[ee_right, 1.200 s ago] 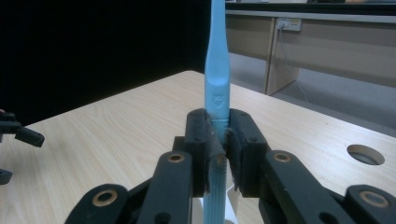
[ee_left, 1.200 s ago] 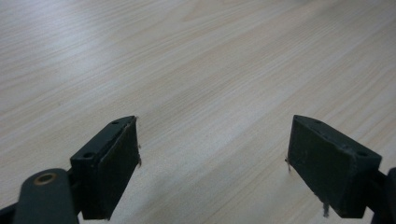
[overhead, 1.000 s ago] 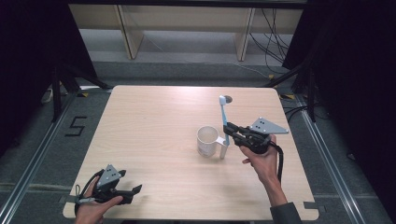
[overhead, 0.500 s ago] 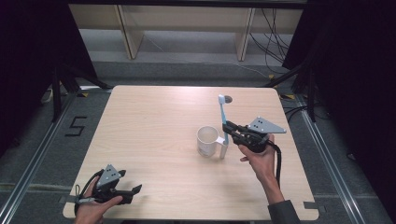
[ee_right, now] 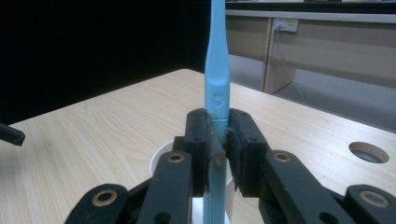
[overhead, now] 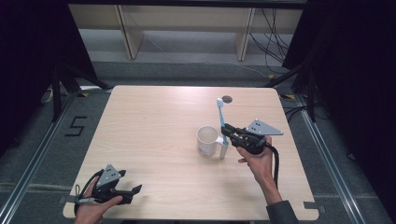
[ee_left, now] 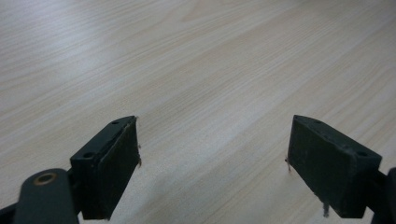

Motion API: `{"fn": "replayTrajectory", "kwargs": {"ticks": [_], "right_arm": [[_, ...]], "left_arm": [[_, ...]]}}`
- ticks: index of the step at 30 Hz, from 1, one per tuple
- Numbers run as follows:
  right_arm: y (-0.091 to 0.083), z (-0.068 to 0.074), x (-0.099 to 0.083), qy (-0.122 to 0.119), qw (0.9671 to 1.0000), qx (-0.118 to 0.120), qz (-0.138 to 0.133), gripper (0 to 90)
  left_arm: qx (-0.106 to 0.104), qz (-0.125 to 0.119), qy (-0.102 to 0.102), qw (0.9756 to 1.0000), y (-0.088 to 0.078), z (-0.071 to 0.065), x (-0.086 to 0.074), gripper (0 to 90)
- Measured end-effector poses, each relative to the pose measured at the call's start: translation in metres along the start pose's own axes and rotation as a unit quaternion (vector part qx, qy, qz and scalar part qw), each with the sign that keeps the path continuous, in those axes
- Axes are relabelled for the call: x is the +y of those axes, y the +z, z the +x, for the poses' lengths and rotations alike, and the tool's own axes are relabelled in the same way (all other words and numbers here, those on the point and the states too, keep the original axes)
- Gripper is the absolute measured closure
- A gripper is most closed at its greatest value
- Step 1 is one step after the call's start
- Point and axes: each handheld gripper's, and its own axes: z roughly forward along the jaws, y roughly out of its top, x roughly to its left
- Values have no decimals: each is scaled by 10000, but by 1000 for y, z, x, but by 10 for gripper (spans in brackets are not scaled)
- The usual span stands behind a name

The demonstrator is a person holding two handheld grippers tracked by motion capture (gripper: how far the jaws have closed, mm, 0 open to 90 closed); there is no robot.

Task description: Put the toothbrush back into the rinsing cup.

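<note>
A light blue toothbrush (overhead: 221, 122) stands upright, bristle head up, with my right gripper (overhead: 227, 134) shut on its handle. In the right gripper view the toothbrush (ee_right: 217, 70) rises straight up from between the jaws of my right gripper (ee_right: 218, 140). A white mug (overhead: 207, 141) stands upright on the table just left of the toothbrush, whose lower end hangs beside the mug's right side. The mug's rim (ee_right: 158, 161) peeks out behind the jaws. My left gripper (overhead: 136, 189) rests open at the table's near left corner. In its own view the left gripper (ee_left: 212, 163) frames bare wood.
The light wooden table (overhead: 154, 126) has a round cable hole (overhead: 227, 99) near its far edge, behind the toothbrush. Shelving and cables lie on the floor beyond the table. Dark curtains flank both sides.
</note>
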Motion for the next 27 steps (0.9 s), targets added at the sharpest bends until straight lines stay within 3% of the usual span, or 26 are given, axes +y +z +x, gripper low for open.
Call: {"fn": "replayTrajectory", "kwargs": {"ticks": [1,6,9,10,11,12,14,20,27], "right_arm": [[0,1,0,89,9999,9,49,788],[1,1,-4,-51,10000,30,-17,788],[2,1,-9,-8,10000,47,51,788],[1,4,-11,113,9998,-32,156,788],[2,2,-12,41,9999,55,115,788],[2,0,-13,-95,9999,-48,97,788],[0,2,-14,53,9998,-28,192,788],[-3,0,-15,-133,9998,-65,112,788],[-7,0,-20,-51,9997,-108,228,787]], "left_arm": [[0,-1,-4,10000,0,0,0,159],[-36,-79,-21,10000,2,-1,0,159],[-60,-87,-40,9999,1,-1,0,159],[-36,-54,-50,10000,1,-1,0,159],[-26,-6,2,10000,0,0,0,159],[-26,-7,-10,10000,0,0,0,159],[-29,-5,7,10000,1,-1,0,159],[-58,-36,1,10000,0,-2,0,159],[-47,-5,15,10000,0,-2,0,159]]}}
